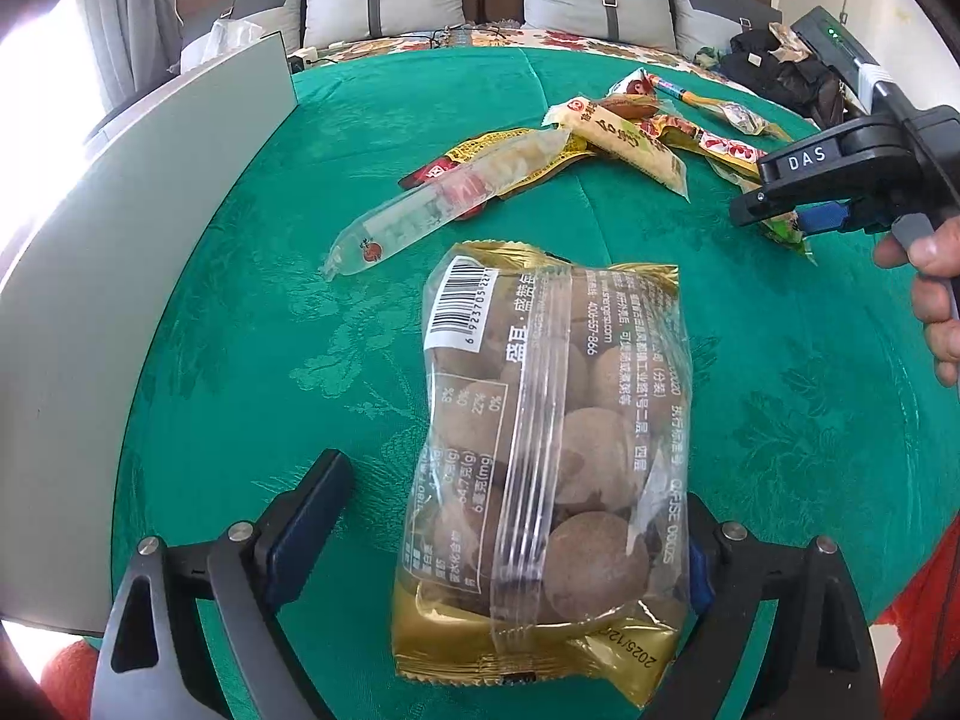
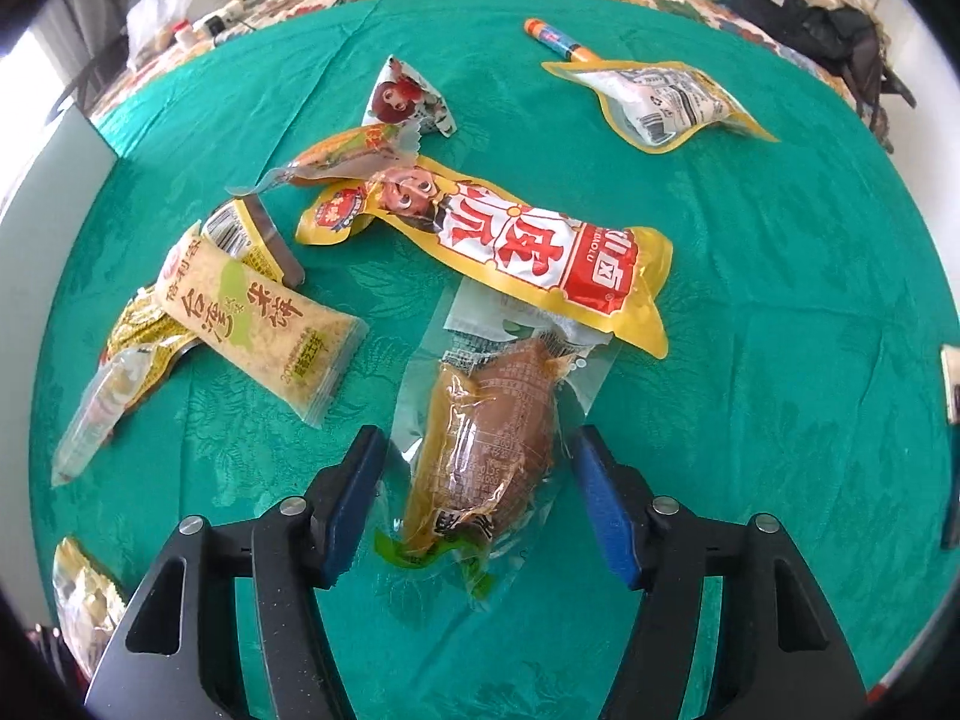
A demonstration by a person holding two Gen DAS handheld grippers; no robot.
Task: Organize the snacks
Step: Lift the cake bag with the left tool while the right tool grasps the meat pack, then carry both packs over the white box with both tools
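A clear bag of round brown snacks with gold ends [image 1: 552, 450] lies on the green cloth [image 1: 240, 360]. My left gripper [image 1: 504, 534] stands open around its near end, the left pad apart from it. In the right wrist view a vacuum-packed brown snack [image 2: 486, 444] lies between the fingers of my right gripper [image 2: 477, 492]; the blue pads stand beside its clear edges without pressing the brown part. Beyond it lie a yellow-and-red packet [image 2: 510, 240] and a rice-cracker packet [image 2: 264, 324]. The right gripper [image 1: 840, 180] also shows in the left wrist view, held by a hand [image 1: 936, 300].
A clear tube-shaped packet [image 1: 420, 216], a yellow-edged white pouch [image 2: 660, 102], a small cartoon packet [image 2: 408, 99] and an orange tube [image 2: 555, 39] are scattered on the cloth. A grey panel [image 1: 150, 240] stands at the left. Pillows and dark clothes [image 1: 780, 72] lie behind.
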